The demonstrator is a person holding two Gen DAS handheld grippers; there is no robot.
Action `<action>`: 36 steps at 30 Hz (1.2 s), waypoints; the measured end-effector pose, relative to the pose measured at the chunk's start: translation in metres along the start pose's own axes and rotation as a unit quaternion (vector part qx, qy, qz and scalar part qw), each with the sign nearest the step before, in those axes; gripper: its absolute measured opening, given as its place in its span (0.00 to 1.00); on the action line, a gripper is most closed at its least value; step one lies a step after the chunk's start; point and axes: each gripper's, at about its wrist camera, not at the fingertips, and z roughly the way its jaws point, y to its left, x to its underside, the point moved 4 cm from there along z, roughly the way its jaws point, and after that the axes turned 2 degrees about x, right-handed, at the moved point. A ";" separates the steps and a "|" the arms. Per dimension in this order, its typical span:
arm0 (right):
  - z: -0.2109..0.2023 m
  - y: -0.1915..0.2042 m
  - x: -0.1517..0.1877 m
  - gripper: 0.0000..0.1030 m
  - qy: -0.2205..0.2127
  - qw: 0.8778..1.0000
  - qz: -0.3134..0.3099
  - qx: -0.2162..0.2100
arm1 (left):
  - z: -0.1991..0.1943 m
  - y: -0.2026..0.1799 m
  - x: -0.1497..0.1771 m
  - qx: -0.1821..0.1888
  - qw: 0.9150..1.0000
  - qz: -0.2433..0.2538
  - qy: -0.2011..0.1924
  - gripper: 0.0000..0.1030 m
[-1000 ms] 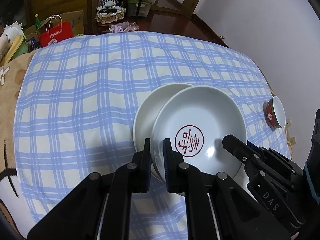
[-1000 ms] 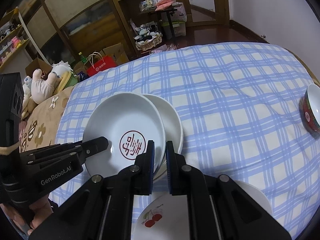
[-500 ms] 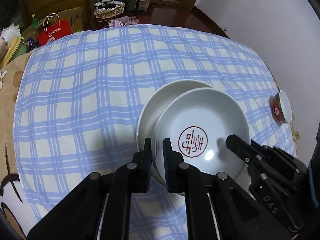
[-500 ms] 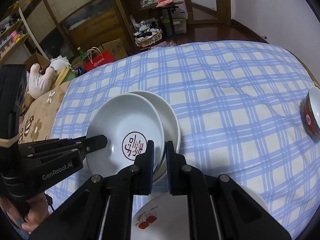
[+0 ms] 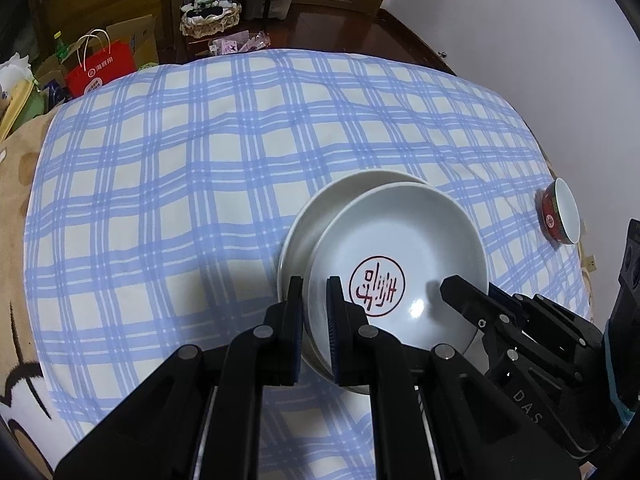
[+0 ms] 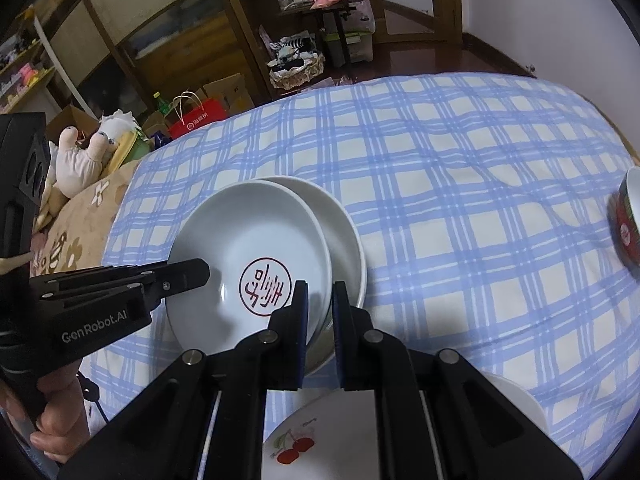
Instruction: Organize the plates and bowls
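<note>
A white plate with a red seal mark (image 5: 400, 256) (image 6: 248, 236) is held over a plain white plate (image 5: 320, 216) (image 6: 344, 232) that lies on the blue checked cloth. My left gripper (image 5: 315, 300) is shut on the near left rim of the marked plate. My right gripper (image 6: 320, 304) is shut on its right rim. Each gripper shows in the other's view, the right one (image 5: 480, 312) and the left one (image 6: 176, 280). A red bowl (image 5: 558, 216) (image 6: 628, 220) lies tilted at the cloth's right edge.
A white plate with a cherry picture (image 6: 304, 440) lies below my right gripper, with another white dish's rim (image 6: 516, 396) beside it. The checked cloth (image 5: 180, 184) stretches far and left. A beige blanket (image 6: 76, 216), a stuffed toy (image 6: 80, 156) and floor clutter lie beyond.
The marked plate, held by both grippers, has shifted over the plain plate and covers more of it. Both grippers stay shut on its rim.
</note>
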 end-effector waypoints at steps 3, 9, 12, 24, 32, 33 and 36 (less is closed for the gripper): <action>0.001 0.001 -0.001 0.12 0.000 1.000 -0.004 0.004 | 0.000 -0.001 0.000 -0.001 1.000 0.001 0.000 0.10; 0.001 0.001 -0.001 0.12 0.002 1.000 -0.003 0.008 | 0.000 -0.001 0.000 -0.001 1.000 0.002 0.000 0.10; 0.001 0.001 -0.001 0.12 0.003 1.000 -0.002 0.008 | 0.000 -0.001 0.000 -0.001 1.000 0.001 0.000 0.11; 0.002 0.000 -0.003 0.12 0.005 1.000 0.000 0.005 | 0.000 -0.003 0.002 -0.006 1.000 0.010 -0.001 0.12; 0.003 -0.005 -0.003 0.12 0.007 1.000 0.012 -0.004 | -0.002 -0.004 0.008 -0.007 1.000 0.020 -0.010 0.12; 0.002 -0.005 -0.003 0.12 0.008 1.000 0.014 -0.005 | -0.002 -0.004 0.008 -0.007 1.000 0.020 -0.010 0.12; 0.003 -0.005 -0.004 0.12 0.008 1.000 0.012 -0.005 | -0.003 -0.006 0.007 -0.005 1.000 0.021 -0.007 0.12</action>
